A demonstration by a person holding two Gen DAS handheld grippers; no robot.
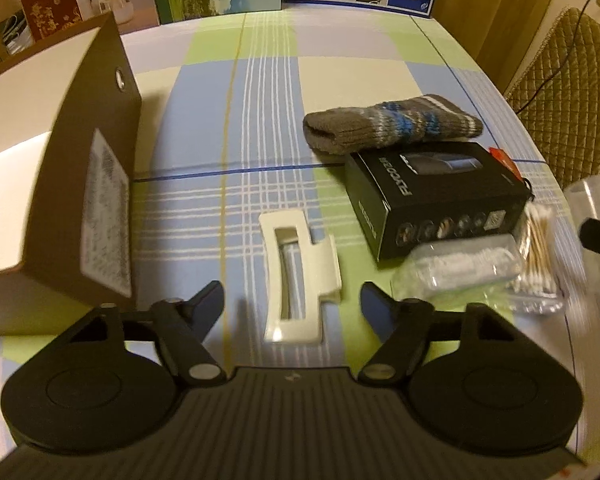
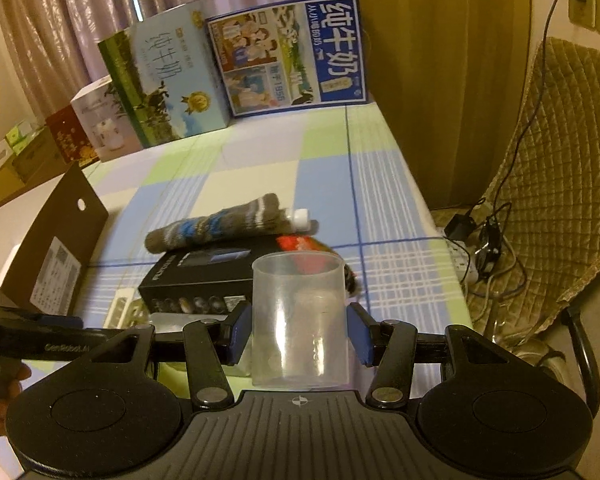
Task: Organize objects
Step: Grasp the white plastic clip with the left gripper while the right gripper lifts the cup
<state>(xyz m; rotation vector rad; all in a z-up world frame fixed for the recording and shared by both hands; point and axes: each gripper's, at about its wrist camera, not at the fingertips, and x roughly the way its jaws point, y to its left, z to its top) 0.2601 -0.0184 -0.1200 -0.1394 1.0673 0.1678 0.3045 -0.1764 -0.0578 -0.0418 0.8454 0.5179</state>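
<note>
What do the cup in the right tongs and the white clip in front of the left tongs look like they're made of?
Cup: looks like thin frosted plastic; the things behind it show through blurred. Hair clip: probably hard glossy plastic, cream, with a bright highlight at its near end. Neither can be told for sure from sight alone.

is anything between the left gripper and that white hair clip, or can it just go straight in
Nothing visible stands in the way. The left gripper is open, and the white hair clip lies on the tablecloth between its fingers already. The brown box sits off to the left, the black box and cotton swabs to the right.
</note>
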